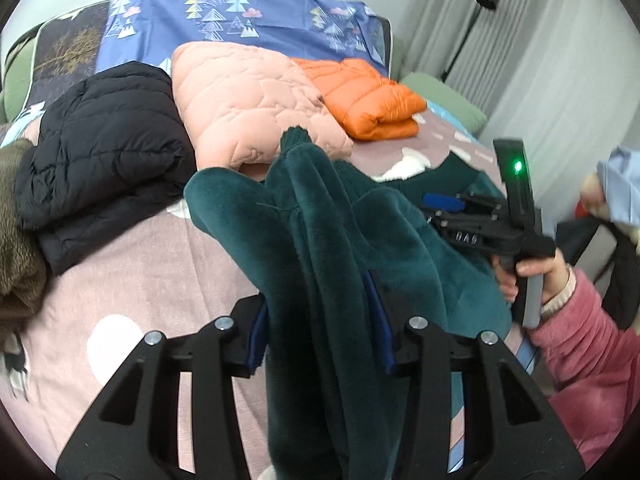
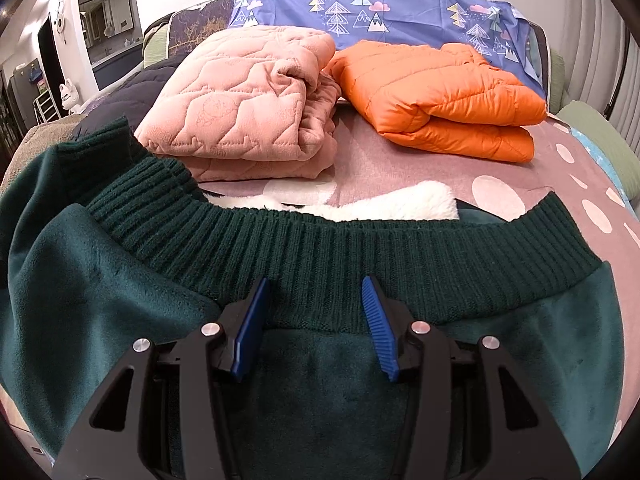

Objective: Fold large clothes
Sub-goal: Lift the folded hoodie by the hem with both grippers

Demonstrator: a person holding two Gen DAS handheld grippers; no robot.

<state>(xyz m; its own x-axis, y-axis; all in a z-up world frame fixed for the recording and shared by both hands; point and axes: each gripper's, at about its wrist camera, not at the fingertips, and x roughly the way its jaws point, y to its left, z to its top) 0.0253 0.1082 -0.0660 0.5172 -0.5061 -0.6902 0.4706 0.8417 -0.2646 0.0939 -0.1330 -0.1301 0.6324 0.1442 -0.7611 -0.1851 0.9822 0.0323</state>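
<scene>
A pink bed (image 2: 400, 168) holds folded pink (image 2: 248, 108), orange (image 2: 440, 92) and black (image 1: 108, 152) jackets; grey curtains (image 1: 540, 60) hang behind. The left gripper (image 1: 320, 320) clamps the green sweater (image 2: 320, 248). The right gripper (image 2: 312, 320) stands half-open over its hem.

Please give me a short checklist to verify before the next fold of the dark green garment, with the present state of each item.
1. Left hand-held gripper has the green garment between its pads: ok, a thick bunch of fabric hangs through them.
2. Right hand-held gripper grips the ribbed hem: cannot tell, the hem lies between the pads, but whether they pinch it is unclear.
3. Garment lies flat for folding: not ok, it is bunched and partly lifted.
4. Folded pink quilted jacket and orange puffer jacket lie apart from the green garment: ok.
5. Black jacket is out of the way: ok, it lies to the side.
</scene>
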